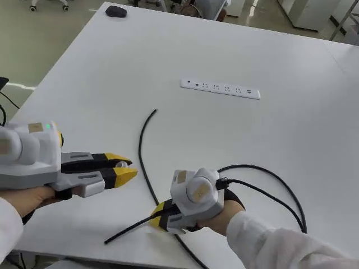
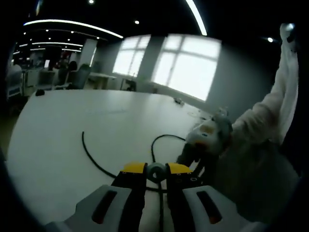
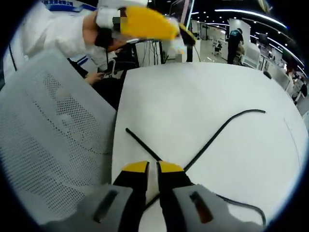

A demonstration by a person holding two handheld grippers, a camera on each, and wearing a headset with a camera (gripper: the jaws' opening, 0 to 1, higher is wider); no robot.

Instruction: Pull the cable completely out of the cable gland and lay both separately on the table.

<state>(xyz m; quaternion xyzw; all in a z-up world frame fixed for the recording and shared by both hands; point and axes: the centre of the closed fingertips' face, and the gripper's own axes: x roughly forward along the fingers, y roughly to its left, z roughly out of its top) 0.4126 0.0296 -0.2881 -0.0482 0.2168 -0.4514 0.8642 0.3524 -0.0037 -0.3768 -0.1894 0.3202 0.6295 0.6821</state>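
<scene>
My left gripper [image 1: 126,169] hangs above the table's near left part, shut on a small grey cable gland [image 2: 155,171] held between its yellow tips [image 2: 155,169]. The thin black cable [image 1: 141,147] lies in a long curve on the white table [image 1: 235,129], with no part of it in the gland. My right gripper [image 1: 157,216] is low at the near edge, shut on the cable close to one end [image 3: 158,166]. That short end [image 3: 137,140] sticks out past the jaws, and the rest of the cable [image 3: 227,125] runs off to the right.
A white power strip [image 1: 220,88] lies across the middle of the table, with a dark mouse [image 1: 116,11] at the far edge. Thicker black leads [image 1: 280,190] loop at the near right behind my right hand. A grey mesh chair [image 3: 53,130] stands beside the near edge.
</scene>
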